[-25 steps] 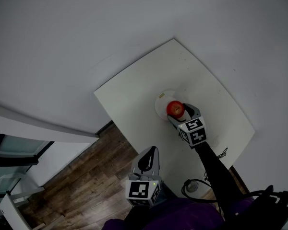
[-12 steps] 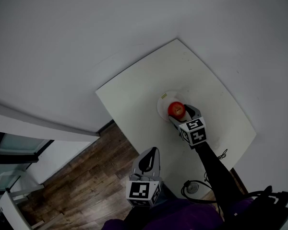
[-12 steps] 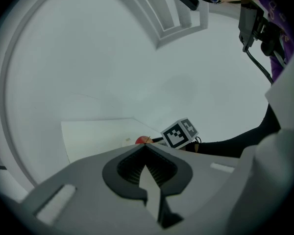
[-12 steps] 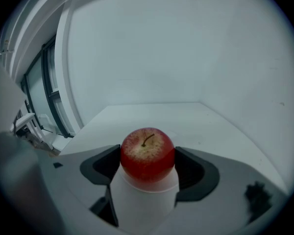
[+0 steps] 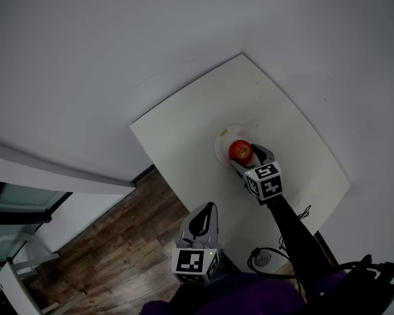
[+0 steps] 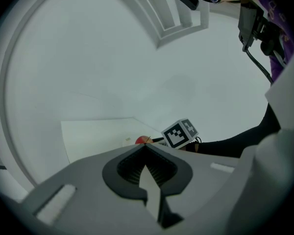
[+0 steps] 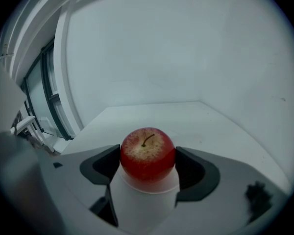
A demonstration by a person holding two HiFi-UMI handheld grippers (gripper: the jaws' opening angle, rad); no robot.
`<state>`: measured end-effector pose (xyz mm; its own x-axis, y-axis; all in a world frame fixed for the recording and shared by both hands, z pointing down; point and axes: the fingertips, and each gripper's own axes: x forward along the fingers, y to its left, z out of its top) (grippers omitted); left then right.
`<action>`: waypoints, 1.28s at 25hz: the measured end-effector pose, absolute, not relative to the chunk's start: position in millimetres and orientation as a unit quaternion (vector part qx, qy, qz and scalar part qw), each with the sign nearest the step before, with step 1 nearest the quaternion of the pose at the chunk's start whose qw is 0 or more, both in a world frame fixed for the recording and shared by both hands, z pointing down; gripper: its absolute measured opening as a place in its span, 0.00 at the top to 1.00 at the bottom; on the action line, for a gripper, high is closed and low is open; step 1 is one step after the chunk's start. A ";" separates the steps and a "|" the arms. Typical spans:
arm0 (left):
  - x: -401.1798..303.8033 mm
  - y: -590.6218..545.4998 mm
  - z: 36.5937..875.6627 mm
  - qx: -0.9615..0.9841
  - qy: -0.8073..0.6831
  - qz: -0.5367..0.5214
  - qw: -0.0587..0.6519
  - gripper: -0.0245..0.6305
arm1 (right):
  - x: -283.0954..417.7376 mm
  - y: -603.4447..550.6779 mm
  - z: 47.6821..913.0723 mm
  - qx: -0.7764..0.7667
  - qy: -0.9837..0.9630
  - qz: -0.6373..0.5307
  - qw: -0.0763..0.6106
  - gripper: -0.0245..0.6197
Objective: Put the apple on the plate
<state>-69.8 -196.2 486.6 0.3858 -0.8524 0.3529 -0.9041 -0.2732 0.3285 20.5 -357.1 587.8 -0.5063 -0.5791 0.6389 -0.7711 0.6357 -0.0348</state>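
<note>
A red apple (image 5: 240, 151) sits between the fingers of my right gripper (image 5: 245, 153), which is shut on it. It is over the near side of a small white plate (image 5: 223, 140) on the white table (image 5: 184, 126). In the right gripper view the apple (image 7: 147, 153) stands stem up with both dark pads against its sides, and the plate (image 7: 145, 189) lies right under it. I cannot tell whether the apple touches the plate. My left gripper (image 5: 207, 207) hangs shut and empty off the table's near left edge. From its view (image 6: 146, 150) the apple (image 6: 142, 140) peeks over the jaws.
The table stands in a corner of pale walls. Dark wooden floor (image 5: 105, 248) lies to its left, with a window frame (image 5: 13, 209) beyond. A coiled cable (image 5: 266, 258) lies on the floor near the table's front corner. The right gripper's marker cube (image 6: 180, 132) shows in the left gripper view.
The right gripper and apple have hardly moved over the plate. The left gripper has stayed still.
</note>
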 end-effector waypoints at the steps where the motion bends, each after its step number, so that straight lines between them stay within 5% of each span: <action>1: -69.6 -196.6 486.7 0.797 -0.551 0.053 0.243 0.95 | 20.3 -357.3 587.9 0.394 -0.854 0.159 0.301 0.40; 10: -68.4 -195.4 487.3 0.797 -0.549 0.056 0.246 0.95 | 19.3 -356.4 574.2 0.387 -0.864 0.136 0.293 0.40; 18: -65.8 -200.5 480.1 0.802 -0.548 0.051 0.234 0.95 | 33.8 -329.6 514.7 0.391 -0.884 0.138 0.213 0.41; 19: -64.3 -200.5 478.0 0.804 -0.547 0.051 0.230 0.95 | 38.0 -323.9 506.7 0.398 -0.884 0.135 0.204 0.47; 21: -62.0 -200.7 472.7 0.807 -0.544 0.049 0.223 0.95 | 48.3 -313.9 491.6 0.420 -0.878 0.125 0.191 0.83; 22: -61.1 -200.5 469.9 0.809 -0.543 0.047 0.220 0.95 | 52.4 -308.4 485.2 0.428 -0.876 0.122 0.186 0.90; 32: -40.6 -177.9 438.0 0.828 -0.527 0.033 0.191 0.95 | 69.0 -250.1 429.0 0.451 -0.875 0.124 0.124 0.95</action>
<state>-40.6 -177.9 438.0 0.4424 -0.8598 0.2551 -0.8847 -0.3717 0.2814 69.0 -250.1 429.0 -0.5634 -0.7582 0.3283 -0.8195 0.5634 -0.1052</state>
